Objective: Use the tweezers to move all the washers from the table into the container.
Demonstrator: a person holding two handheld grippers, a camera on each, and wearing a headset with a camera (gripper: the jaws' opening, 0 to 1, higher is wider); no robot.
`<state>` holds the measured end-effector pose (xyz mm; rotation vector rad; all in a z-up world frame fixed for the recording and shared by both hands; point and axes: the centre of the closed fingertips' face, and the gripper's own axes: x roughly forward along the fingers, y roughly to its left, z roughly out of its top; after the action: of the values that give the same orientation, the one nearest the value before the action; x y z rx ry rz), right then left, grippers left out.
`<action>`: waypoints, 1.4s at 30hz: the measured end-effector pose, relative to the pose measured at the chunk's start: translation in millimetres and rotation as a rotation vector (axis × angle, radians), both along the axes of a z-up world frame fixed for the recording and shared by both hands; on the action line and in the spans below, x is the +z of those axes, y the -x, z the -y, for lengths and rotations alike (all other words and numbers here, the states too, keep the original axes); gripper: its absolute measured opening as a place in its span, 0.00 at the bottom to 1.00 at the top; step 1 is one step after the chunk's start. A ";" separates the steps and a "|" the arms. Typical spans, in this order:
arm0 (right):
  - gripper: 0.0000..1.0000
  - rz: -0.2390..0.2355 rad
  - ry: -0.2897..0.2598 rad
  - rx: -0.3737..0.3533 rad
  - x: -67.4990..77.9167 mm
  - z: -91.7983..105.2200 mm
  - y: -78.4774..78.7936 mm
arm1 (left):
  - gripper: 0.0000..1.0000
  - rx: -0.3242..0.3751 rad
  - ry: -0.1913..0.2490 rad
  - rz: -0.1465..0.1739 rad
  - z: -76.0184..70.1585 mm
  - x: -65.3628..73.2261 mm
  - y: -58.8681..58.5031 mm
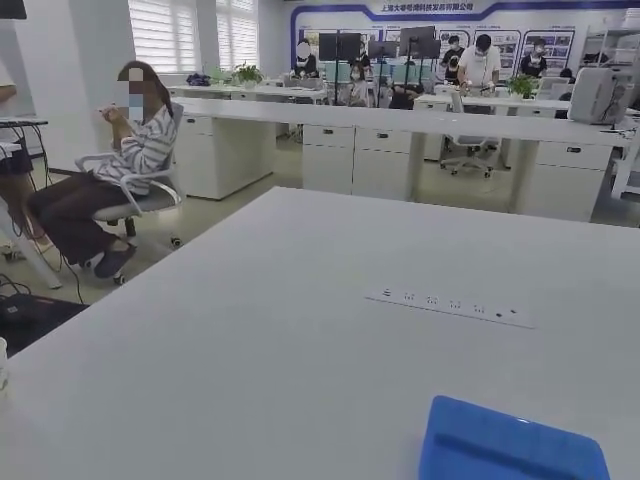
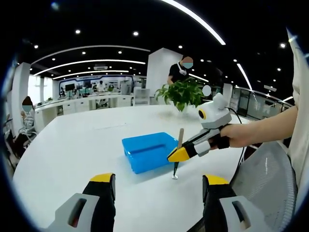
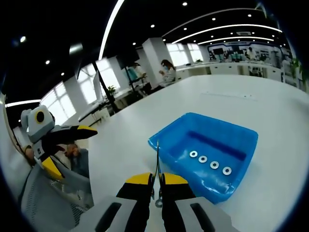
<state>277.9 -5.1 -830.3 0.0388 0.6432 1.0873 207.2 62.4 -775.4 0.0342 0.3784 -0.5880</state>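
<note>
The right hand-held gripper (image 3: 157, 180) is clenched on the tweezers (image 3: 157, 162), its jaws pressed together, I think because such a thin tool needs a firm hold to pinch small parts. The left hand-held gripper (image 2: 158, 180) has its jaws wide apart and grasps nothing. The blue container (image 3: 241, 140) stands on the white table (image 3: 270, 96) just beside the tweezers, so the way for each washer is short. The right gripper view shows four washers (image 3: 210, 162) in a row inside the container. In the left gripper view the inside is too small to read, but there the tweezers' tip is down on the table at a small pale thing (image 2: 175, 177), probably a washer.
</note>
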 end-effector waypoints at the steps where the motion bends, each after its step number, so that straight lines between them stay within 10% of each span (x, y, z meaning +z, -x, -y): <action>1: 0.04 -0.003 0.006 0.003 -2.0 0.2 0.6 | 0.74 -0.001 0.000 -0.001 0.3 -0.1 0.1; 9: 0.04 0.004 0.039 0.029 -8.3 0.9 3.9 | 0.74 -0.009 -0.006 -0.007 1.6 -1.6 0.8; 25: 0.04 0.168 0.119 0.122 -7.7 -5.2 15.9 | 0.74 -0.016 -0.013 -0.012 2.1 -3.0 1.3; 42: 0.03 0.091 -0.001 0.005 10.5 -1.1 -4.3 | 0.74 0.000 -0.001 0.000 -0.5 0.7 -0.5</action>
<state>282.1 -4.0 -819.8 -0.0115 0.5616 1.0881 207.7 62.9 -774.7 0.0351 0.3791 -0.5878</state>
